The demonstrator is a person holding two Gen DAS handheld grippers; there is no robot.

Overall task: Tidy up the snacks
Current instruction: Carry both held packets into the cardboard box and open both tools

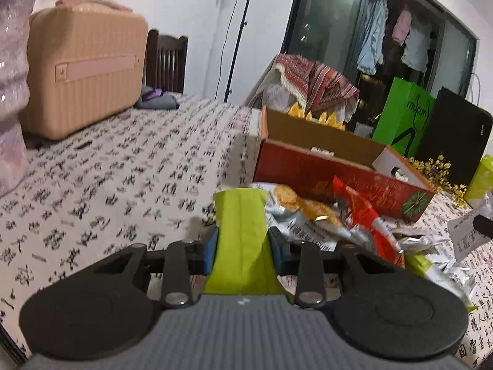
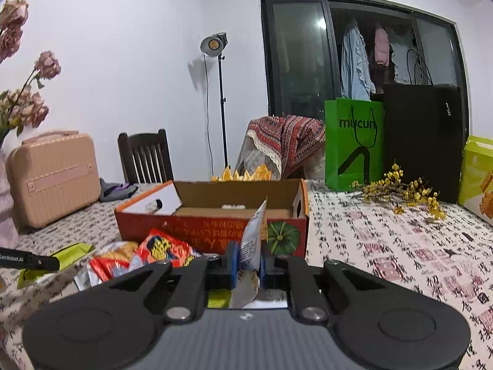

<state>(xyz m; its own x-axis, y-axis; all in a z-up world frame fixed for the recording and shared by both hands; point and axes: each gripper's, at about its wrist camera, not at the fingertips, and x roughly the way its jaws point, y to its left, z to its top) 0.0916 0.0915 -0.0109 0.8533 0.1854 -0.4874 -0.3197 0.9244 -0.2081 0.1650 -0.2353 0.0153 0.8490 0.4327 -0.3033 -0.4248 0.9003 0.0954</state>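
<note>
Left gripper clamping lime-green packet; right gripper clamping silver packet, red box behind

A ribbed beige hard-shell case stands on the calligraphy-print cloth covering the desk, a dark wooden chair behind it. A green paper bag stands beside a black one, yellow blossom sprigs before them.

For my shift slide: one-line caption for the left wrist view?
Left hand-held gripper clamps a lime-green snack packet beside the open red box.
</note>
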